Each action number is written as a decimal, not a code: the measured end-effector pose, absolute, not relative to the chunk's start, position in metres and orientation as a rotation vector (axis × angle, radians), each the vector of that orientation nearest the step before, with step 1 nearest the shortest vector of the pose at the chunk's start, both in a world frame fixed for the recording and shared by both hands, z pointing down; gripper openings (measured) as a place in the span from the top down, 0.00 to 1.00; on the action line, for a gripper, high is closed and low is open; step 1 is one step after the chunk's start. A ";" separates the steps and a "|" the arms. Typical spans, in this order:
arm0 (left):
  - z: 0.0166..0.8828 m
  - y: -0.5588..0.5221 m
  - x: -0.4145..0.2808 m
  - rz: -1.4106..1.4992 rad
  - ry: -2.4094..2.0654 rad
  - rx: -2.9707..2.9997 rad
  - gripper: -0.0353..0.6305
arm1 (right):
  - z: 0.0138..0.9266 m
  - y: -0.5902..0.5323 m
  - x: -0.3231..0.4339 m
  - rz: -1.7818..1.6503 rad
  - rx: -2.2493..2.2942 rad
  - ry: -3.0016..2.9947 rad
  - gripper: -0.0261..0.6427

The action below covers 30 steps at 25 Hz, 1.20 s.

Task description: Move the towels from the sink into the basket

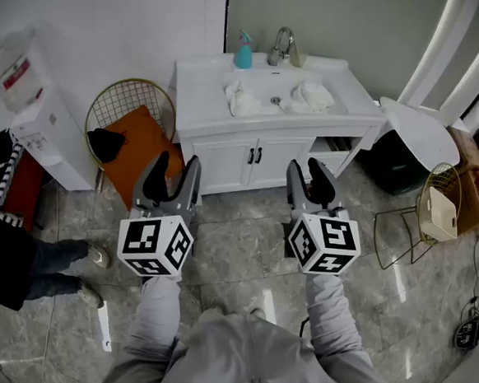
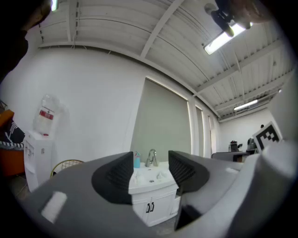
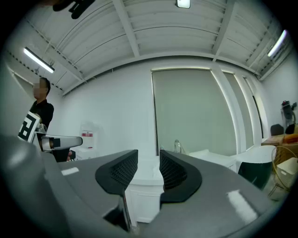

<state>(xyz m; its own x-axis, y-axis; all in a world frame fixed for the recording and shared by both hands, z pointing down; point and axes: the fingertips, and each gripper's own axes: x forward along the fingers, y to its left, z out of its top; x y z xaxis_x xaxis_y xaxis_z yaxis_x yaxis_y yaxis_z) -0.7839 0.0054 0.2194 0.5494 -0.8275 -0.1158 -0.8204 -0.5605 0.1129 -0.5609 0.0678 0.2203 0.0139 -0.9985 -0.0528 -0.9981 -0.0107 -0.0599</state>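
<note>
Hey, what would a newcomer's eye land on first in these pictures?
First come the left claw and right claw, held low in the foreground, each with a black-and-white marker cube and both empty. Beyond them stands the white sink with two white towels crumpled in it. To its left is a gold wire basket with an orange cushion.

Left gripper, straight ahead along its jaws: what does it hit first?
Probably the white sink cabinet, around its countertop front. It sits centred between the open, empty jaws of the left gripper, and nothing shows in between. The exact height is hard to judge.
</note>
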 end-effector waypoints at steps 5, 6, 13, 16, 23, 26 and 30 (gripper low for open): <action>0.221 0.003 -0.790 -0.229 -1.436 2.733 0.54 | 0.221 0.067 -0.569 -0.010 -2.196 2.142 0.74; 0.221 0.003 -0.791 -0.228 -1.432 2.736 0.54 | 0.221 0.067 -0.570 -0.010 -2.199 2.139 0.74; 0.226 -0.004 -0.797 -0.207 -1.399 2.757 0.54 | 0.224 0.063 -0.579 -0.017 -2.225 2.108 0.74; 0.228 -0.008 -0.798 -0.198 -1.378 2.772 0.54 | 0.226 0.061 -0.582 -0.023 -2.245 2.087 0.74; 0.235 -0.023 -0.793 -0.185 -1.317 2.802 0.54 | 0.231 0.059 -0.578 -0.033 -2.289 2.000 0.74; 0.239 -0.033 -0.785 -0.174 -1.297 2.804 0.54 | 0.235 0.053 -0.570 -0.046 -2.298 1.982 0.74; 0.244 -0.052 -0.771 -0.157 -1.281 2.808 0.54 | 0.239 0.037 -0.559 -0.049 -2.295 1.986 0.74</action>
